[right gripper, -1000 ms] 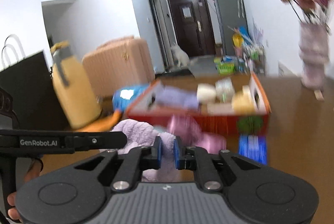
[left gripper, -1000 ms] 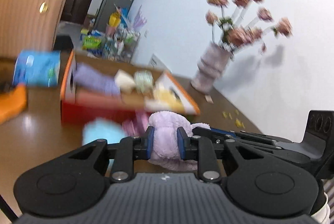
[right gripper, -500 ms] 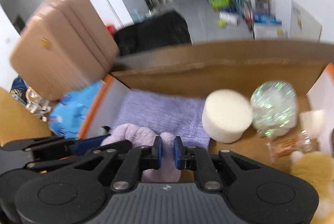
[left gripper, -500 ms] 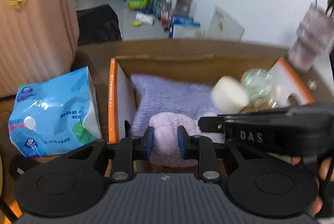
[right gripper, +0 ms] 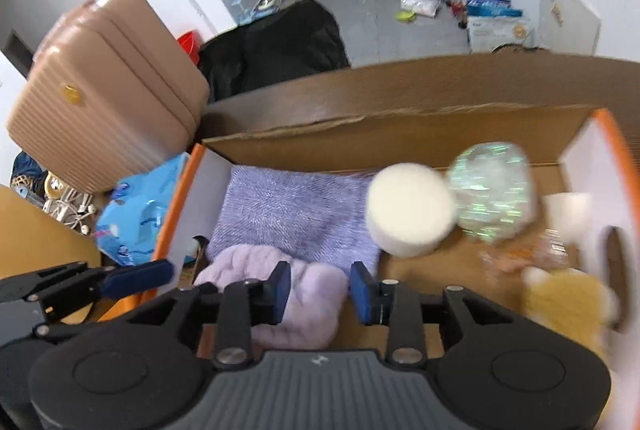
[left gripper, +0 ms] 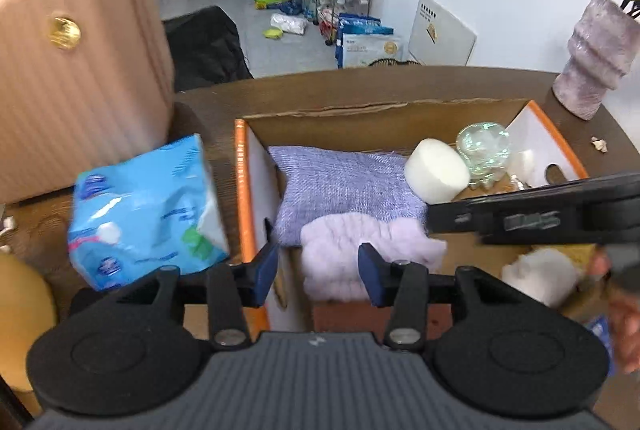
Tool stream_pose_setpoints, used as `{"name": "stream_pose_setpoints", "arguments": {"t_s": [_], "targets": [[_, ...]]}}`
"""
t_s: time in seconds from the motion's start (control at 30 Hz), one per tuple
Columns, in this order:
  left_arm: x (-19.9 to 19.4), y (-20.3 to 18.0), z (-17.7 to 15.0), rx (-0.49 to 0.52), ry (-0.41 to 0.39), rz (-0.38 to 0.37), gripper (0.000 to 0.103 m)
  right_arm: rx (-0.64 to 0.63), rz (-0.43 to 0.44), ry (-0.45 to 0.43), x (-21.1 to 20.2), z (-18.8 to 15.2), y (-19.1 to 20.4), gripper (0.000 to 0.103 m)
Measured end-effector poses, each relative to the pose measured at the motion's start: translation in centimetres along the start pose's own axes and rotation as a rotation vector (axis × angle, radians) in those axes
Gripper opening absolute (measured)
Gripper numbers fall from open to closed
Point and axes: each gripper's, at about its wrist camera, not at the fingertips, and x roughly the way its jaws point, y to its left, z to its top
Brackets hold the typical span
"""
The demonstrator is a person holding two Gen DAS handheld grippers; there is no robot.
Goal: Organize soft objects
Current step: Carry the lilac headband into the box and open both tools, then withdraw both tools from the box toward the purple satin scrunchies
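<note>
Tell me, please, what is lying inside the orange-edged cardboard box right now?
Inside the box: a purple knitted cloth, a fluffy lilac towel partly over it, a white foam cylinder, a shiny clear ball and a yellow plush. The floor beneath them is hidden.

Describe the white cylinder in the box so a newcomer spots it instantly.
Find the orange-edged cardboard box on the brown wooden table. Inside, past the flat lavender knitted cloth, the white foam cylinder lies tilted beside a shiny iridescent ball. It alone is matte, smooth, plain white and round-faced.
</note>
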Motion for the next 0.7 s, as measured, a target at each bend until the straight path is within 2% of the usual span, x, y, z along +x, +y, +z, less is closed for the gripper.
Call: {"name": "stream_pose_setpoints", "arguments": {"t_s": [0.13,0.2,0.33,0.4,0.43,0.5,0.57,0.7], "targets": [[-5.1,0.0,-1.3,-0.014,-0.034,-0.003,0.047,-0.02,-0.013,-0.054,-6.8,-2.1,-0.4,0.034],[-7.8,-0.1,-2.7,-0.018,-0.06,-0.003,0.051,-0.022,-0.026,-0.075,-9.7,-3.7,-1.1,0.038],[-11.3,-0.3,-5.9,-0.019,-0.065,0.0,0.052,-0.026,-0.051,-0.091,-14.0,-7.5,-1.8,0.04],[-13.2,-0.3,-7.8,-0.031,-0.094,-0.005,0.057,-0.03,-0.057,-0.107,-15.7,-9.5,-2.1,0.042],[-14.3,-0.3,-8.9,-0.036,-0.126,-0.002,0.061,-0.034,-0.056,-0.117,-16.5,-10.6,-2.2,0.045],[-16.7,-0.6,-11.9,-0.033,-0.215,0.019,0.077,-0.061,-0.052,-0.137,-17.7,-13.4,-2.0,0.05],[-18.7,-1.2,-15.2,-0.016,-0.278,0.034,0.08,-0.098,-0.059,-0.16,-18.5,-16.5,-1.8,0.056],[-22.1,-2.2,-22.7,0.008,-0.415,0.044,0.092,-0.143,-0.067,-0.24,-20.1,-23.7,-1.6,0.057]]}}
